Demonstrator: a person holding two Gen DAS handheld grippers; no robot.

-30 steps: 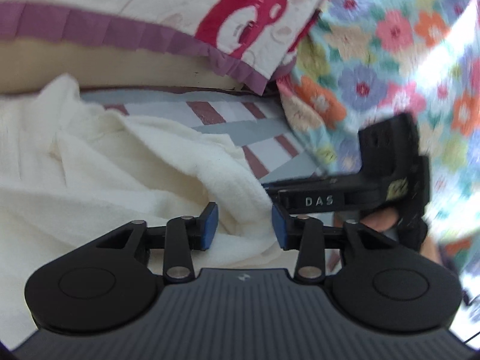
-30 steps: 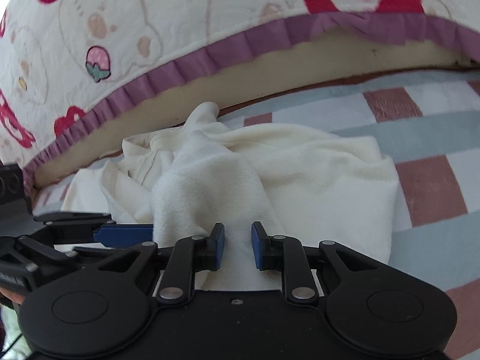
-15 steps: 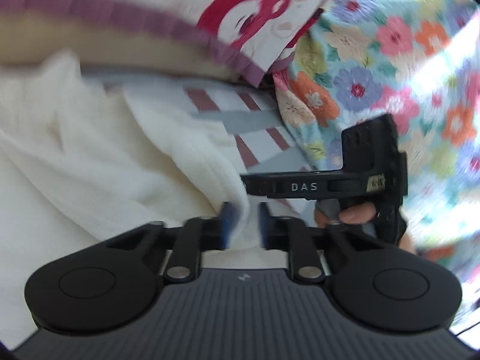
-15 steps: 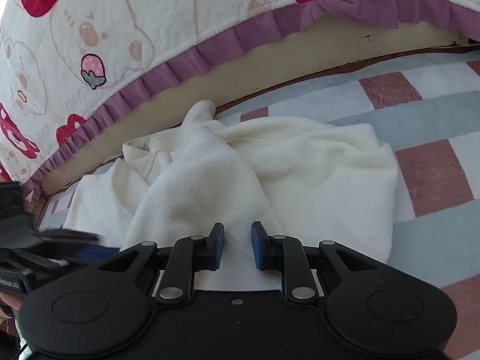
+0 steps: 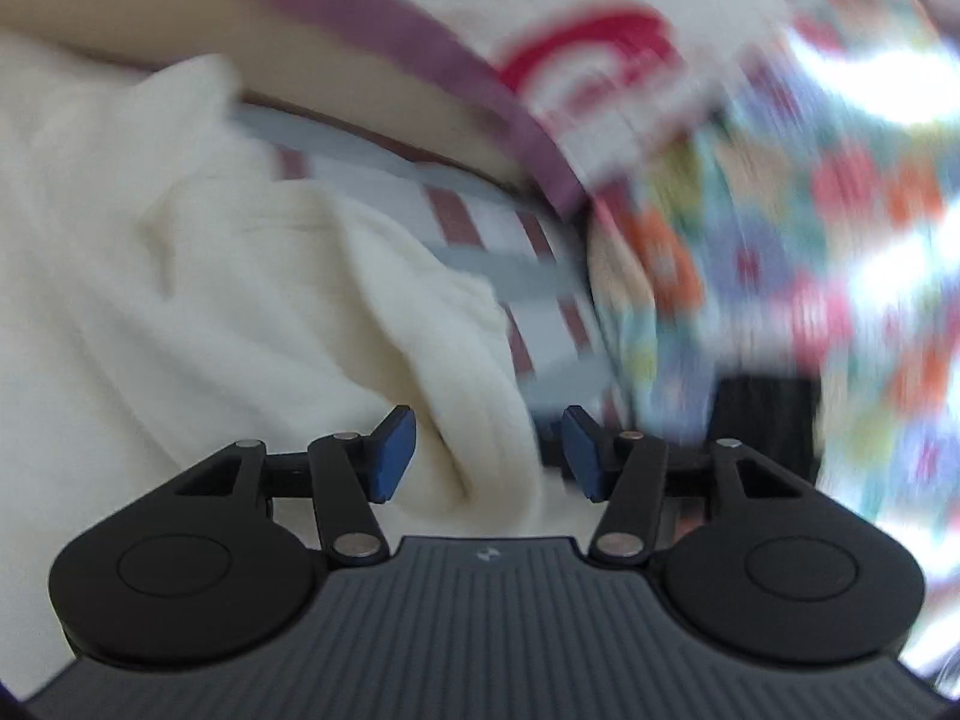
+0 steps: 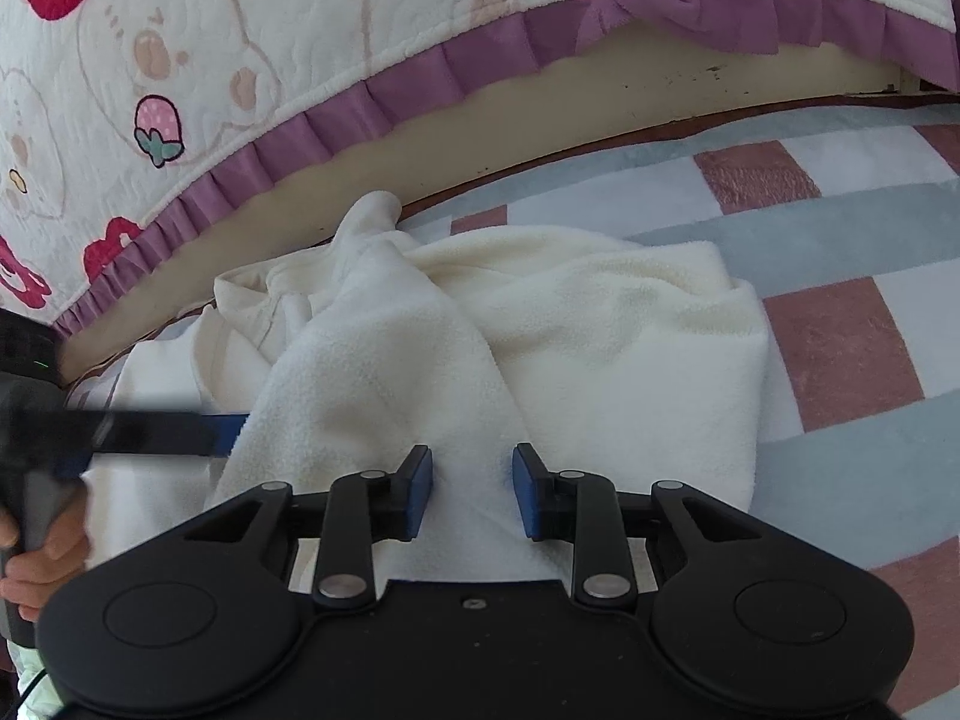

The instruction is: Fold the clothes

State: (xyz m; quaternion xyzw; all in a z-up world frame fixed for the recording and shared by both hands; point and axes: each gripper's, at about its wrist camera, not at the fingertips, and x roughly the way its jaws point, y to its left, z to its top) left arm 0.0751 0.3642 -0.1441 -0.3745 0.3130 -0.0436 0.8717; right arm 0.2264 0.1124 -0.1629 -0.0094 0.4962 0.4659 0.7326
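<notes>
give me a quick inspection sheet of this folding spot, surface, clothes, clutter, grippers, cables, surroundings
surface: checked rug in grey, white and dull red.
job's things: cream fleece garment, rumpled, partly folded.
clutter: nothing seen.
grippers: left gripper open, a fleece fold between its pads; right gripper open over the fleece.
cables: thin cord at the lower left edge of the right wrist view; hard to tell more.
surroundings: bear-print quilt with purple frill behind; blurred floral fabric on the right.

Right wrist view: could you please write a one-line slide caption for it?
Open right gripper over a rumpled cream fleece garment on a checked blanket, left gripper approaching alongside.
</notes>
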